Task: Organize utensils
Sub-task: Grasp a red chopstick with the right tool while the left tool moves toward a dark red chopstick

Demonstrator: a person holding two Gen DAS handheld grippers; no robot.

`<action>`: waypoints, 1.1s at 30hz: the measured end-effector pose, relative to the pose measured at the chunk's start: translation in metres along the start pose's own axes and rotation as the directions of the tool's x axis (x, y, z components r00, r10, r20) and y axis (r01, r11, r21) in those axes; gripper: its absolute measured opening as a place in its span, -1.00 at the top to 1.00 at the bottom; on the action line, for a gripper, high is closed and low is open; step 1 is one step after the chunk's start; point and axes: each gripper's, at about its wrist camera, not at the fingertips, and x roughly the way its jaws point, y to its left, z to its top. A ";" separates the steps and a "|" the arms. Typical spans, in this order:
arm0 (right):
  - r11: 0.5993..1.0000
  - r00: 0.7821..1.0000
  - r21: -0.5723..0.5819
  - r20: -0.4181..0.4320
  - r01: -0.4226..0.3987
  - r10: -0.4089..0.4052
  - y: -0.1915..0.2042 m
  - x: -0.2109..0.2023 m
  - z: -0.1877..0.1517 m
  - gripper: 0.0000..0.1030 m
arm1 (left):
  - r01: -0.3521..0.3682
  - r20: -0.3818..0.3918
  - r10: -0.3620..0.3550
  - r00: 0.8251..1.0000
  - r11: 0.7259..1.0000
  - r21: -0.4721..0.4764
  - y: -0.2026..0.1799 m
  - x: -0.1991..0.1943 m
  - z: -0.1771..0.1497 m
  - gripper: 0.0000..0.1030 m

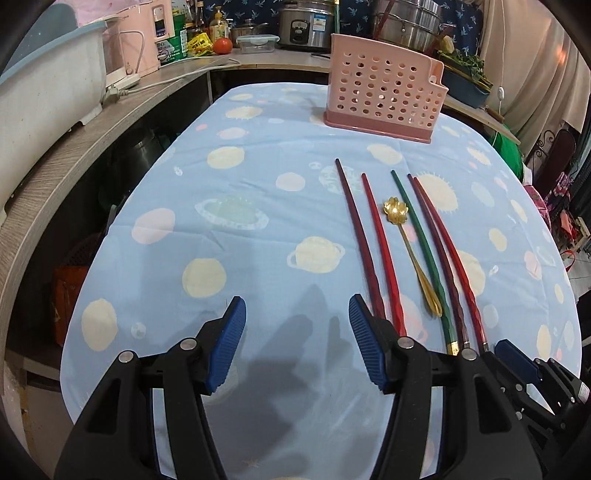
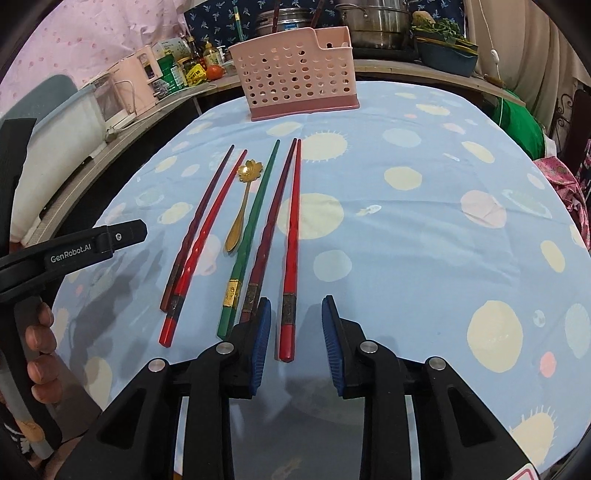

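Several chopsticks lie side by side on the blue planet-print tablecloth [image 2: 406, 240]: dark maroon [image 2: 199, 221], red [image 2: 207, 236], green [image 2: 255, 221], another maroon [image 2: 269, 229] and another red [image 2: 293, 236]. A gold flower-bowl spoon [image 2: 240, 218] lies among them. The pink perforated utensil basket [image 2: 299, 74] stands upright at the table's far side. My right gripper [image 2: 295, 306] hovers low with its jaws apart around the near end of the rightmost red chopstick, pads not touching it. My left gripper [image 1: 295, 306] is open over bare cloth, left of the chopsticks [image 1: 384, 258].
A wooden counter [image 1: 74, 155] curves along the left and back with a pink appliance [image 1: 144, 37], bottles, a tomato [image 1: 222, 45], a rice cooker [image 1: 306, 24] and steel pots. A person's fingers [image 2: 38, 336] grip the left tool's handle. The table edge falls away on the right.
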 end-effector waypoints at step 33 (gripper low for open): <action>1.000 1.000 0.018 0.017 0.020 -0.020 -0.010 -0.003 -0.004 0.86 | 0.024 -0.047 -0.021 0.999 0.997 0.075 -0.027 0.016 -0.023 -0.19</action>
